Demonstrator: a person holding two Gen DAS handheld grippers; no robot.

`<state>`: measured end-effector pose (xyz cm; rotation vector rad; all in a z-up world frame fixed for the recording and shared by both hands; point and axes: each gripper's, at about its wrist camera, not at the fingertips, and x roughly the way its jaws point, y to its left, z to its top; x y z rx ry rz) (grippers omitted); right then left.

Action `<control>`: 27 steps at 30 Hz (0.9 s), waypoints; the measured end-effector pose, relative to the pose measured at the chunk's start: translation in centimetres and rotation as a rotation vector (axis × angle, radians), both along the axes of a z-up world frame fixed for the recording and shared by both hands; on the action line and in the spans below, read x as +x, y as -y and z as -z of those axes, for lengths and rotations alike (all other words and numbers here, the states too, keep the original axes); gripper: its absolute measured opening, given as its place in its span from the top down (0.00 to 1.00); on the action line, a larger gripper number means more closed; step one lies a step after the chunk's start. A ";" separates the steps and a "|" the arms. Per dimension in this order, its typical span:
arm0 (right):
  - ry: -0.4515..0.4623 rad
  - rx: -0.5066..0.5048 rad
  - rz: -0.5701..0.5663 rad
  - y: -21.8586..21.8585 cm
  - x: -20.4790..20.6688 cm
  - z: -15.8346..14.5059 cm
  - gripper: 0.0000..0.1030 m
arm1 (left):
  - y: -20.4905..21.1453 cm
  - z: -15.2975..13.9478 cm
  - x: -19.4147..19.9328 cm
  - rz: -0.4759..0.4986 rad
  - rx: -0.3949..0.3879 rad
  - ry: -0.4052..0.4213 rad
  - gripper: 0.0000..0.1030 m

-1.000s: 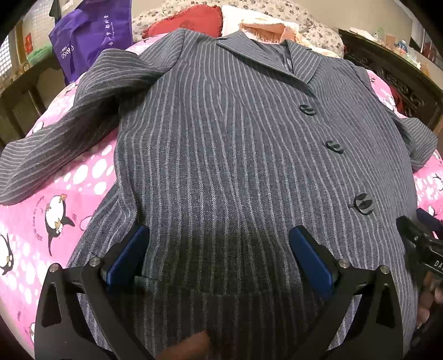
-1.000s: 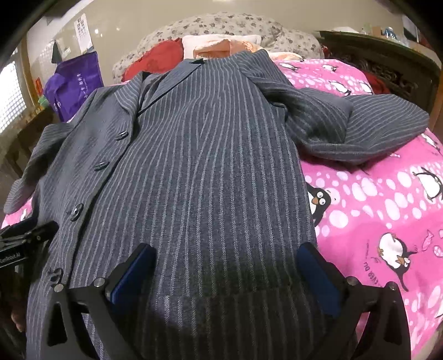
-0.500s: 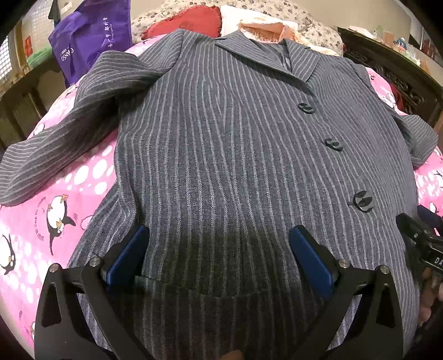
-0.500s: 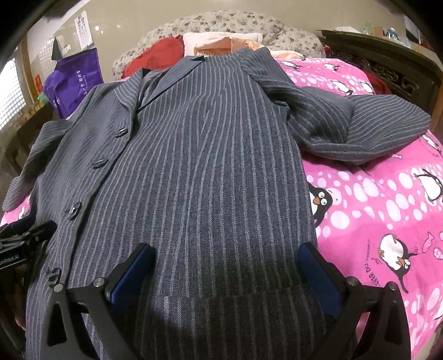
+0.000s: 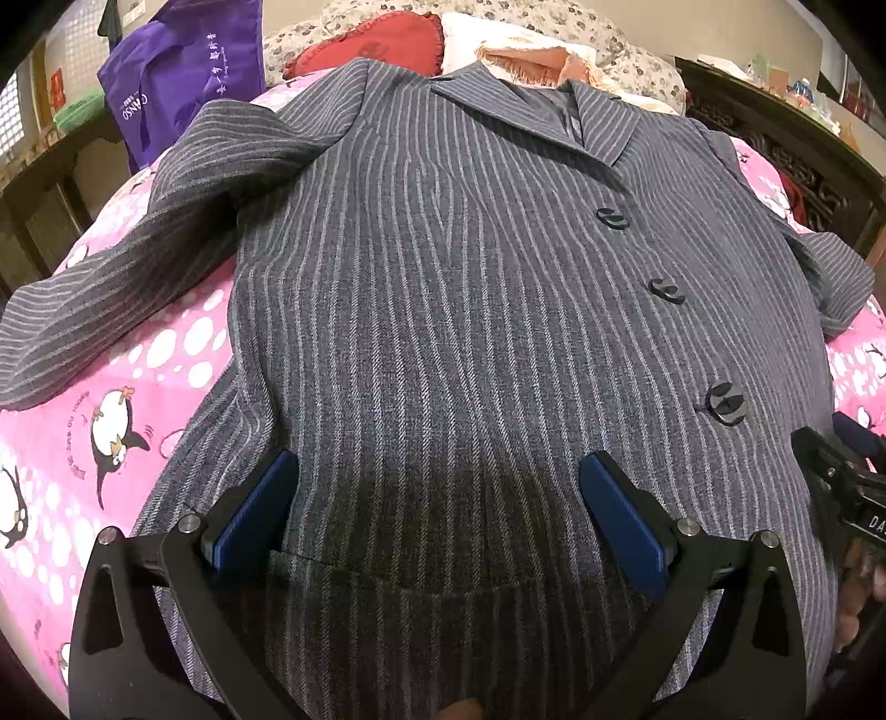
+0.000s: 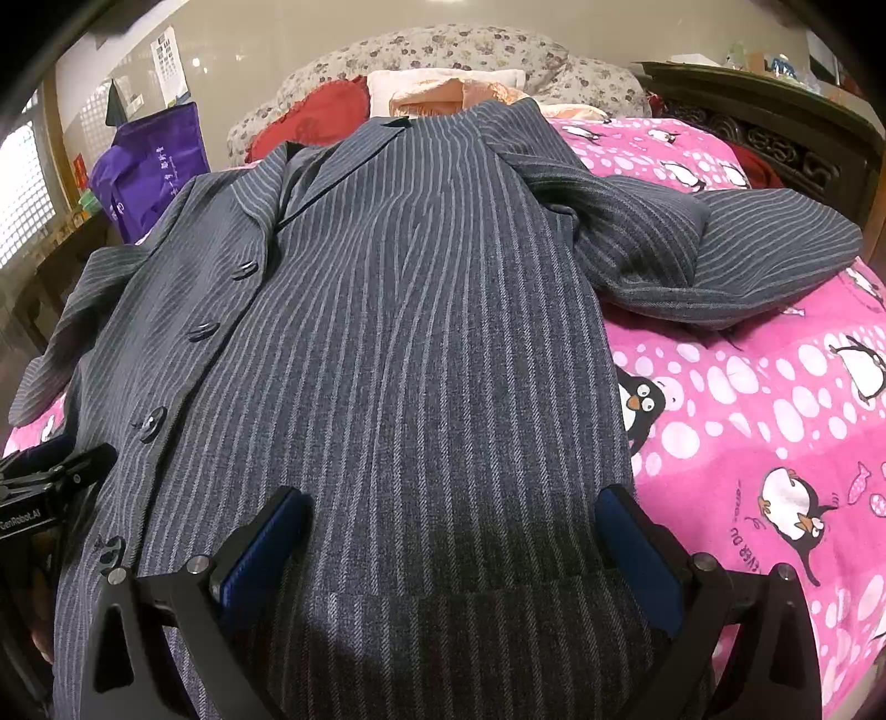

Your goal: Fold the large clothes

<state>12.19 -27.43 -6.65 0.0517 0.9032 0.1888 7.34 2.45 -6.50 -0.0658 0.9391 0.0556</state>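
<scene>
Left tongs [image 5: 437, 515] and right tongs [image 6: 451, 545] both spread wide, empty, above hem of striped jacket [image 5: 443, 310] lying buttoned on pink penguin bedspread [image 6: 775, 421].

Bedroom clutter behind and around the work area.
Pink penguin-print bedspread [image 6: 775, 421] covers the bed; red cushion [image 5: 365, 41], floral pillows [image 6: 443, 47] and peach cloth [image 6: 443, 91] at the head; purple bag [image 5: 183, 72] left; dark carved wooden furniture [image 6: 775, 127] right.
</scene>
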 end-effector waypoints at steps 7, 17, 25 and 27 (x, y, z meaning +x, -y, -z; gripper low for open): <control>-0.024 -0.005 0.000 0.0 0.3 -0.1 0.00 | -0.2 0.1 -0.3 0.007 -0.025 0.011 0.00; 0.044 -0.091 -0.110 -5.3 -2.3 -5.8 0.00 | -1.8 -0.5 -2.1 0.010 -0.106 0.056 0.00; 0.004 0.082 -0.216 -4.0 -2.4 -1.0 0.00 | -1.5 -0.4 -2.2 0.010 -0.072 0.031 0.00; 0.013 0.068 -0.219 -4.2 -2.5 -1.1 0.00 | -0.7 -0.2 -1.9 0.009 -0.013 0.018 0.00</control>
